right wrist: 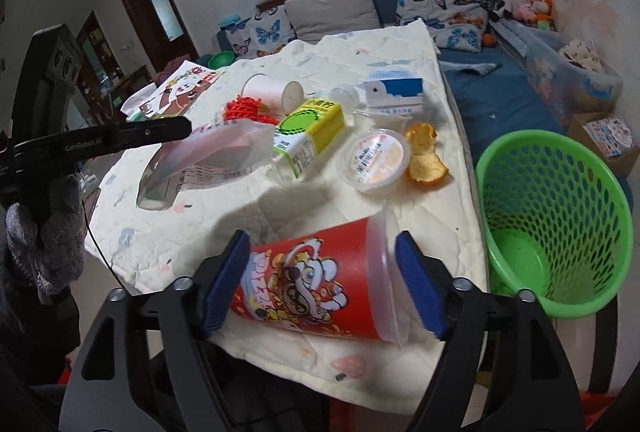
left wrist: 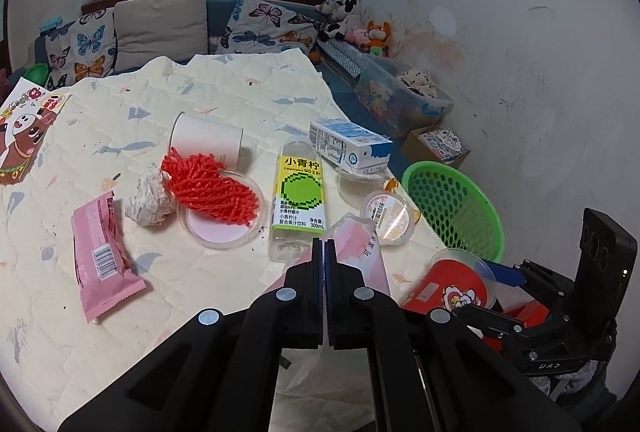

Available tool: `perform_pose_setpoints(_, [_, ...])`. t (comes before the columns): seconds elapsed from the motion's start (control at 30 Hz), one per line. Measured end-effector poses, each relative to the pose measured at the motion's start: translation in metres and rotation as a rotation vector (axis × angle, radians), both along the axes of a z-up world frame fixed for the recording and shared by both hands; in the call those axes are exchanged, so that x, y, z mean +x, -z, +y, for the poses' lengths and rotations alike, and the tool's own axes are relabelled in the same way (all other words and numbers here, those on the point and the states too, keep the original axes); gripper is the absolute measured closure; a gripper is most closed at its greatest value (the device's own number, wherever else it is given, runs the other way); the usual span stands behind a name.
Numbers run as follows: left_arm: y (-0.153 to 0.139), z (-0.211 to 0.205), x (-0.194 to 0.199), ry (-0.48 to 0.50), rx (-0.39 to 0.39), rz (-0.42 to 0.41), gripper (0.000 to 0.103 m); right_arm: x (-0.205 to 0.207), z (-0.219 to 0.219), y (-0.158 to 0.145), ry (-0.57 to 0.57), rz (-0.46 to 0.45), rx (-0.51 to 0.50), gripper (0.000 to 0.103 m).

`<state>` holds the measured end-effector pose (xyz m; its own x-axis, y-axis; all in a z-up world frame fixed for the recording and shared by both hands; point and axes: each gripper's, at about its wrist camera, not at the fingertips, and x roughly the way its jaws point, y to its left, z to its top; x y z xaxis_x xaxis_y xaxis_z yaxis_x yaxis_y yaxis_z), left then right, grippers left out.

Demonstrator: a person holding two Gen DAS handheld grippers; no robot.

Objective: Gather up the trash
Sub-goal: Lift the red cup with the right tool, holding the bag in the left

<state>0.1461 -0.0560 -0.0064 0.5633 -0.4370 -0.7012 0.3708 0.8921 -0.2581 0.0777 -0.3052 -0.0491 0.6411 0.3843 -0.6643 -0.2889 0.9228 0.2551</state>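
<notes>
A cream quilted cloth [left wrist: 240, 104] printed with faint blue and peach shapes. On it: a red cup [right wrist: 316, 292] with a cartoon lion-dance figure in white, gold and blue; a bright green perforated basket [right wrist: 560, 216]; a yellow-and-green labelled bottle [left wrist: 298, 192]; red-orange foam netting [left wrist: 212, 188]; a pink wrapper [left wrist: 102, 252] with a white barcode; a blue-and-white carton [left wrist: 352, 146]; orange peel [right wrist: 426, 156]. A clear bag [right wrist: 208, 156], tinted what looks like pink. Blue pads [right wrist: 420, 292] on black fingers.

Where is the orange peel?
In the right wrist view, the orange peel lies on the quilt near its right edge, just right of the sealed jelly cup, left of the green basket.
</notes>
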Motion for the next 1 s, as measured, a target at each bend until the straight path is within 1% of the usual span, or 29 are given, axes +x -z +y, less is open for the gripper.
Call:
perform_pose_setpoints(0.03, [0.001,0.0,0.0,0.0,0.001,0.002,0.102,-0.001,-0.002,0.001,0.005,0.002,-0.001,0.017])
perform_pose_setpoints(0.1, [0.002,0.001,0.0,0.0,-0.001,0.005,0.102,-0.001,-0.007,0.003,0.019,0.011,0.01,0.011])
perform_pose_setpoints(0.13, [0.002,0.001,0.0,-0.001,-0.001,0.005,0.102,-0.002,-0.009,0.005,0.025,0.02,0.018,0.01])
perform_pose_setpoints(0.33, [0.005,-0.001,0.001,0.004,-0.001,0.012,0.102,-0.001,-0.022,0.026,0.053,0.093,0.092,0.009])
perform_pose_setpoints(0.6, [0.007,-0.002,0.003,0.013,-0.007,0.016,0.102,-0.012,-0.032,0.035,0.083,0.134,0.135,0.007])
perform_pose_setpoints(0.8, [0.011,-0.006,0.003,0.023,-0.005,0.018,0.102,-0.019,-0.032,0.036,0.093,0.135,0.133,0.007])
perform_pose_setpoints(1.0, [0.009,-0.005,0.003,0.021,-0.01,0.012,0.102,-0.02,-0.029,0.036,0.082,0.137,0.148,0.007])
